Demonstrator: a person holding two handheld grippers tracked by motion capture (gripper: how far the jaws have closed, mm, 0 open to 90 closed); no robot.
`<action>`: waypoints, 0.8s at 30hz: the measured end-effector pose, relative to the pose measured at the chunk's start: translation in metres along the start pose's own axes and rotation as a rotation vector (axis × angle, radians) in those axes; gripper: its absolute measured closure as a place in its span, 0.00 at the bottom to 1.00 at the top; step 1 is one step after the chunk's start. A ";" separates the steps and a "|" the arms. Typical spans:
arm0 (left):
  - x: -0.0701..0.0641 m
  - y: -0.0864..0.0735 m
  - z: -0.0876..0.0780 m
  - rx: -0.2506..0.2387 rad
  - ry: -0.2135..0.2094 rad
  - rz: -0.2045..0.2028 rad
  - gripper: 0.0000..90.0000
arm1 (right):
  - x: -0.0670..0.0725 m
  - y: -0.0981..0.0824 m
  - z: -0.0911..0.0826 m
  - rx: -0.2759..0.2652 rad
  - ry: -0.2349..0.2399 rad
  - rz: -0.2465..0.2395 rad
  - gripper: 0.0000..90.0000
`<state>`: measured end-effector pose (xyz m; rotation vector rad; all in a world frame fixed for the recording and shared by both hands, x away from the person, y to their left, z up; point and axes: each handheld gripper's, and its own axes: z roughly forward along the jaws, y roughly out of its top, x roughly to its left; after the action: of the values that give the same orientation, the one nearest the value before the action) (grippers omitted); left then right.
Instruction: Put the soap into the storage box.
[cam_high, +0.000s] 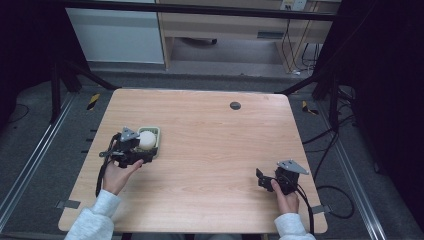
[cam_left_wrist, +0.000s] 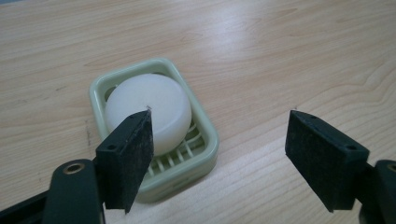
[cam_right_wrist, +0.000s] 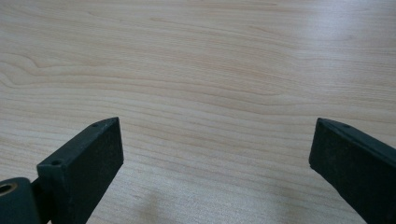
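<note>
Soap dish (cam_left_wrist: 205, 144), pale green, slatted bottom, sits on the table (cam_high: 210, 150) toward its left edge, roughly midway between the near and far edges. White round soap bar (cam_left_wrist: 148, 111) lies in the dish, filling most of it.

My left gripper (cam_high: 134, 151) is just at the near side of the dish in the high view, jaws spread wide and holding nothing. In the left gripper view (cam_left_wrist: 219, 149) one jaw overlaps the near part of the soap bar; I cannot tell whether it touches. The other jaw stands off to the side over bare wood, well clear of the dish.

My right gripper (cam_high: 266, 179) is near the table's right edge, toward the near right corner, well apart from the dish. Its jaws are released too, wide open, with plain wood grain between them in the right gripper view (cam_right_wrist: 215, 154).

A small dark round cap (cam_high: 235, 105) sits in the tabletop near the far edge.
</note>
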<state>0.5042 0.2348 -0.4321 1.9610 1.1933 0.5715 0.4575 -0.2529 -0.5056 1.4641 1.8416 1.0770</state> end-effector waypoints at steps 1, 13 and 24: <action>0.000 -0.003 -0.003 -0.010 -0.001 -0.002 0.26 | 0.000 0.000 0.000 -0.001 -0.001 -0.001 0.04; 0.004 -0.034 -0.024 -0.071 0.023 -0.029 0.26 | 0.001 0.000 -0.002 -0.005 0.014 0.000 0.04; 0.021 -0.070 -0.040 -0.083 0.077 -0.083 0.26 | 0.002 0.000 -0.004 -0.013 0.021 -0.001 0.04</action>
<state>0.4475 0.2874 -0.4627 1.8249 1.2722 0.6486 0.4541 -0.2523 -0.5030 1.4496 1.8460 1.1055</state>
